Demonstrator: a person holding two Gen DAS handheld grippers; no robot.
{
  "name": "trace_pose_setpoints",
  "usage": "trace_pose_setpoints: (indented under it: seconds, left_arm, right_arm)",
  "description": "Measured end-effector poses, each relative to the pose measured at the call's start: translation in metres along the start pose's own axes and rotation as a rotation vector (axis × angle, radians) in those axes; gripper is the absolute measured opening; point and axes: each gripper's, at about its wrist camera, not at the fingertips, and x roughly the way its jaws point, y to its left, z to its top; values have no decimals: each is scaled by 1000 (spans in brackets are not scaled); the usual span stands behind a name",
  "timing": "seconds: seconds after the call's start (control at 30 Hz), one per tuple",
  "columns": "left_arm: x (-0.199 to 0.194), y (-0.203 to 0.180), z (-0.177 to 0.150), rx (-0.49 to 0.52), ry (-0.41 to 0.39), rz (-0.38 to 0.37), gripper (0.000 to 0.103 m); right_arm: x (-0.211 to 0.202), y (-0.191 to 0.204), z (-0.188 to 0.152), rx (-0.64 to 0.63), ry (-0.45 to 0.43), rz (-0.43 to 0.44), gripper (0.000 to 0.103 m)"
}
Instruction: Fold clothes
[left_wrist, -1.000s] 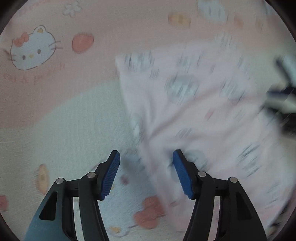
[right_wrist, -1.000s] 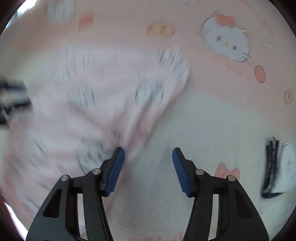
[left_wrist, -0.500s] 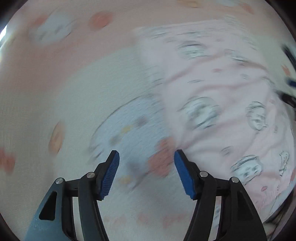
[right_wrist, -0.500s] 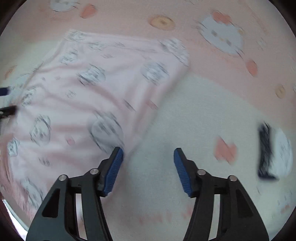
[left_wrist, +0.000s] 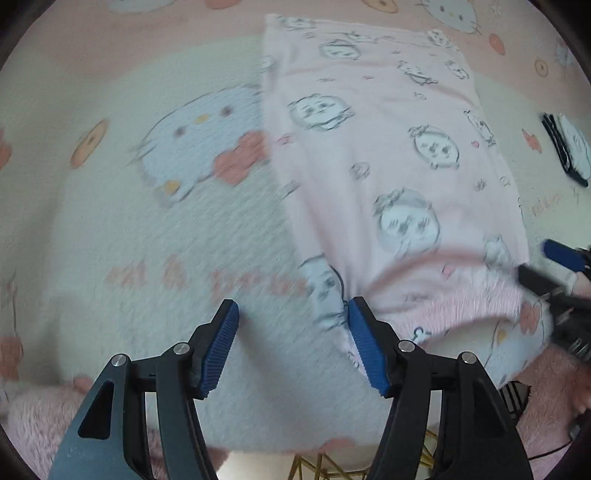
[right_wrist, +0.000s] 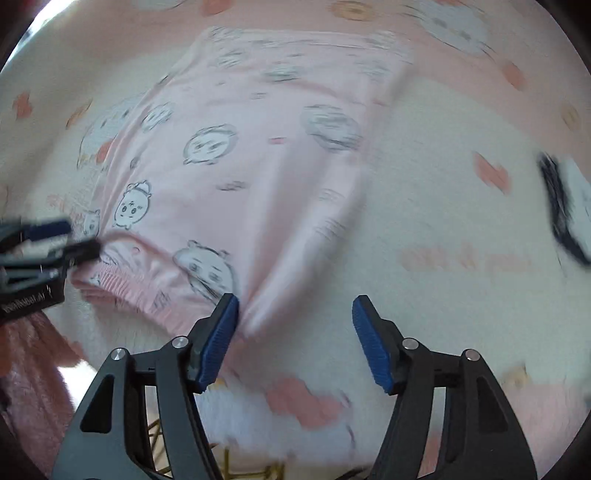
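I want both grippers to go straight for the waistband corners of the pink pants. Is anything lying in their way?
Nothing visible does. The left gripper and right gripper, jaws opening, hang beside the pink pants over bare blanket.

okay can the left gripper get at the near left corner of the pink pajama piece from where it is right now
Probably yes. The left gripper is open, and the pink garment has its near corner right at the inner side of one blue pad, with nothing lying on it.
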Motion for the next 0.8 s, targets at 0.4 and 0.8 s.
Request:
trace_pose_setpoints:
  seconds: [0.4, 0.8]
  left_arm:
    - [-26, 5, -54, -198, -55, -396, 32]
    - [-42, 10, -82, -219, -108, -386, 19]
  right_arm:
    - [-12, 11, -25, 250, -1, 141, 69]
    - [-29, 45, -19, 159, -61, 175, 13]
